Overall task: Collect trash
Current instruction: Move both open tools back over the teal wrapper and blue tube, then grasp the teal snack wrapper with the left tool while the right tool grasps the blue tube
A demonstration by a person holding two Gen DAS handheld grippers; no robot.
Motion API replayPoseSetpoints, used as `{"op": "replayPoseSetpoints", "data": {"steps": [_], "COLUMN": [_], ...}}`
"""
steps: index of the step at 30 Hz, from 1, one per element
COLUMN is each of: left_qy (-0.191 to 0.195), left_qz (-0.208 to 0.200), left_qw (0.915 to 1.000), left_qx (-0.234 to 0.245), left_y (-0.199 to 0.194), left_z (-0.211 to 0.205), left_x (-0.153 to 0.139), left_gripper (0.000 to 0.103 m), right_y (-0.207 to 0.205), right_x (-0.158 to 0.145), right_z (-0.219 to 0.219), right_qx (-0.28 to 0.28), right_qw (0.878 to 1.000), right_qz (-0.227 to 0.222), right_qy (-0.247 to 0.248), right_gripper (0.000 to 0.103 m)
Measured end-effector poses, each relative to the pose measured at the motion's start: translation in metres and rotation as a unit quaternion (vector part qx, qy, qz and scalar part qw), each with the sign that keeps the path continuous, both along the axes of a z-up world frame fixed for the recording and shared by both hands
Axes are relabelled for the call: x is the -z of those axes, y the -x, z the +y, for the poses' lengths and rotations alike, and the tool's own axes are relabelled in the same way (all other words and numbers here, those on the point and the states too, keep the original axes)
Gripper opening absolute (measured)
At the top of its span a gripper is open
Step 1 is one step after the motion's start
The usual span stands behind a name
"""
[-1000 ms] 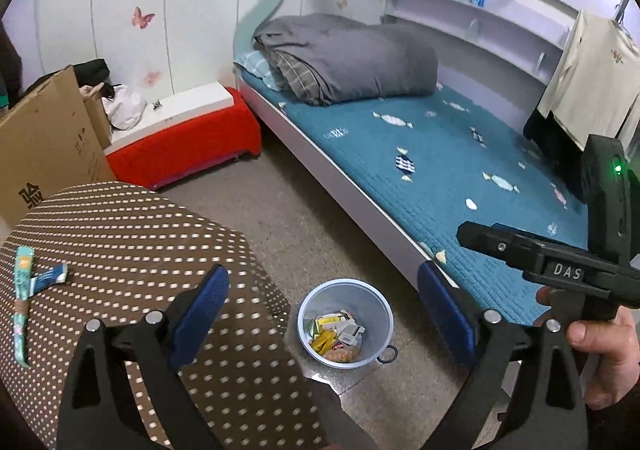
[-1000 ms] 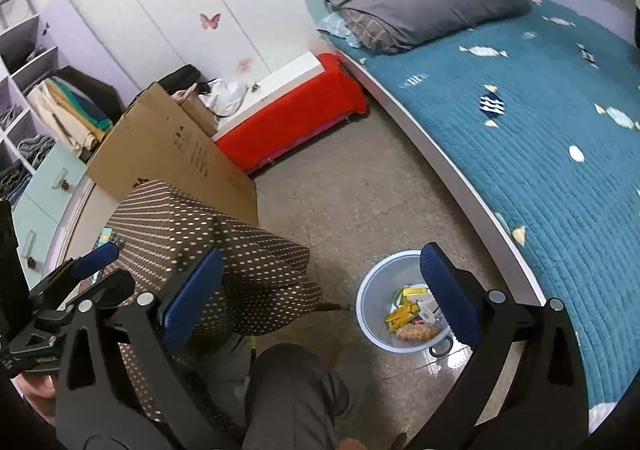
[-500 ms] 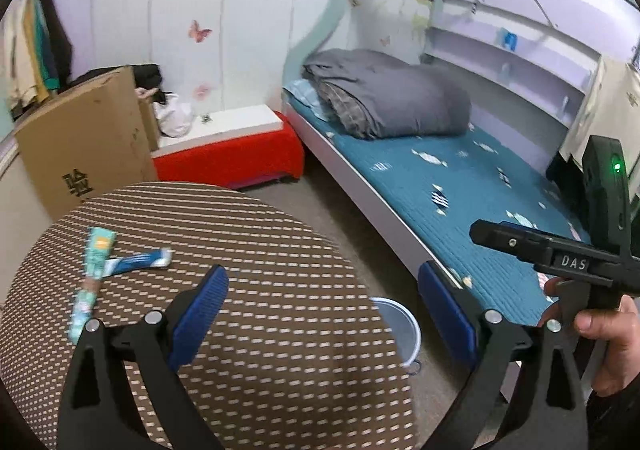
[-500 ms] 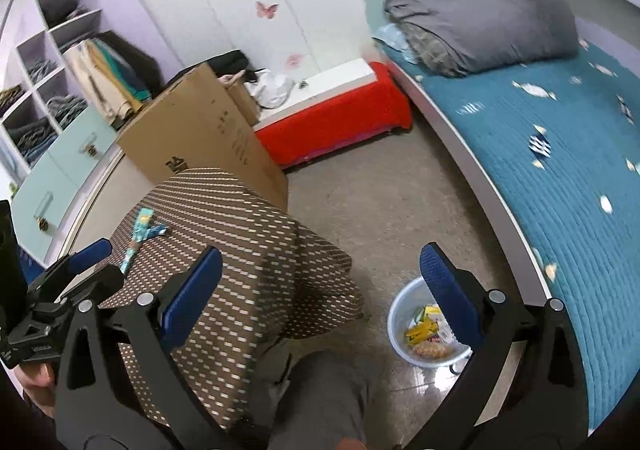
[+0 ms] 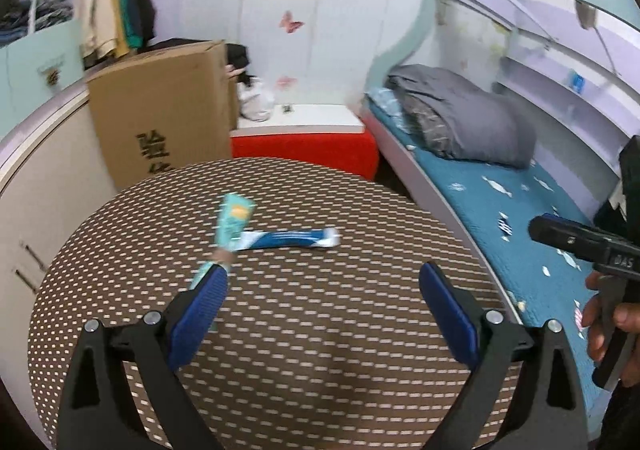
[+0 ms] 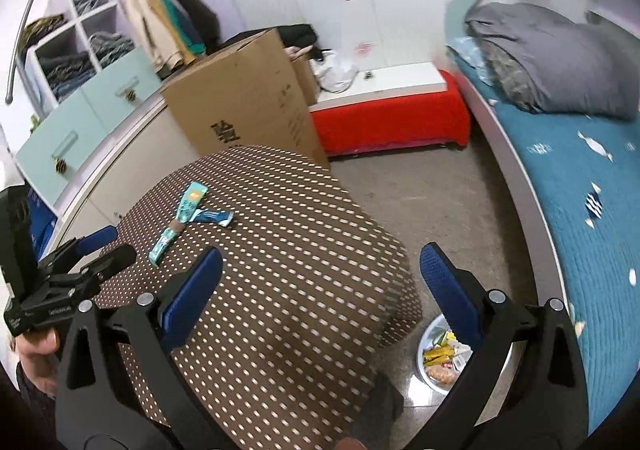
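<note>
Both wrist views overlook the table [image 5: 320,350] (shared).

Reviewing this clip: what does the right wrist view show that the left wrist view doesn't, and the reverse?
Only the right wrist view shows the trash bin on the floor beside the table, wrappers already in it, and the open shelf unit with folded clothes. Only the left wrist view shows the bed's wall shelves. Both show the dotted table, the teal wrapper and the blue wrapper lying on it, touching at one end, the cardboard box, and the open, empty left gripper and right gripper.
</note>
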State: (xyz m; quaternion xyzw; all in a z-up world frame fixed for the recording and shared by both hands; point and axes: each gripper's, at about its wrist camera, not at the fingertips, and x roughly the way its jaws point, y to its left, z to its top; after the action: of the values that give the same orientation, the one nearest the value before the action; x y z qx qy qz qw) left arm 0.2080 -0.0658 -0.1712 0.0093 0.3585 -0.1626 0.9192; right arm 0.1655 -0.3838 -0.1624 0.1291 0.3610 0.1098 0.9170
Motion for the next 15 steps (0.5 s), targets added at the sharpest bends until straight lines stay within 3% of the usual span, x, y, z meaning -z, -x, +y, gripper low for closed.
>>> {"op": "replayPoseSetpoints", "data": {"steps": [7,15], "left_qy": [-0.011,-0.046], "left_qz": [0.019,0.059], "left_qw": [0.9992,0.9970], "left_qx": [-0.034,-0.019], "left_y": [-0.032,-0.082], "left_z": [0.039,0.047], "left_x": [0.023,0.061], "left_gripper": [0.094,0.094], "right_y": [-0.037,-0.072], "right_x": [0.010,0.031], "right_z": [0.048,0.087], "right_qx": [-0.063,-0.117], "right_qw": [0.997,0.991], "right_qz": [0.006,0.019], "right_qy": [0.036,0.060], "right_gripper": [0.097,0.097]}}
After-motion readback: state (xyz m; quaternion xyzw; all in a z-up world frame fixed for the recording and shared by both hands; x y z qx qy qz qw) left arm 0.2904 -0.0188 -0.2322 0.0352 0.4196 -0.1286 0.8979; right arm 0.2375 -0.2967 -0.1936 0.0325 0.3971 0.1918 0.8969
